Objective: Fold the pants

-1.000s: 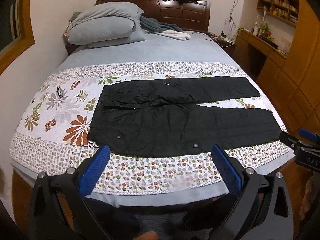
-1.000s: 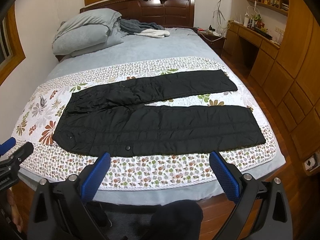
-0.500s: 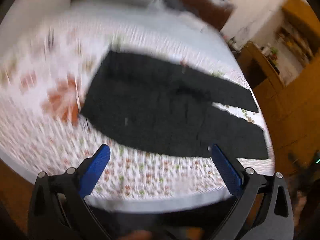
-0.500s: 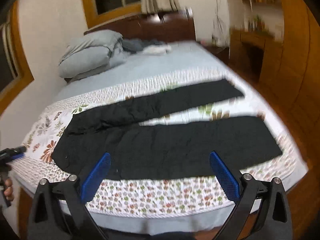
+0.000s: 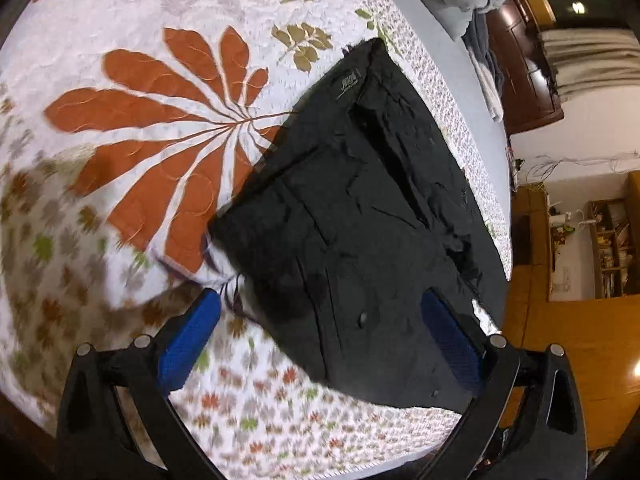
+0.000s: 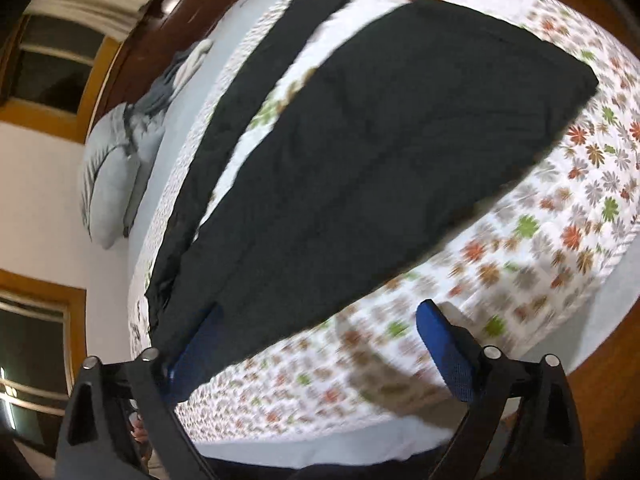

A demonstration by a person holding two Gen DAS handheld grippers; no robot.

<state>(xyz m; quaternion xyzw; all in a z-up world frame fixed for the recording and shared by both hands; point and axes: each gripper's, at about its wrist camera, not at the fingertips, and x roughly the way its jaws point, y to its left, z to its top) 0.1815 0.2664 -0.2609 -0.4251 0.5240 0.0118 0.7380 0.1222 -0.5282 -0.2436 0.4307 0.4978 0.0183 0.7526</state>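
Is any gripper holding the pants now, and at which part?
Nothing is held. The left gripper and right gripper are both open above the pants.

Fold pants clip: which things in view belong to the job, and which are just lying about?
Part of the job:
- black quilted pants, spread flat on the floral bedspread
- left tongs, open
- right tongs, open

Just lying about:
- grey pillows
- grey and white clothes near the headboard

A floral quilt (image 5: 160, 128) covers the bed, white with big rust-red leaves. Grey pillows (image 6: 116, 176) are piled near the dark wooden headboard (image 5: 524, 64), and wooden shelves (image 5: 612, 248) stand off to one side.
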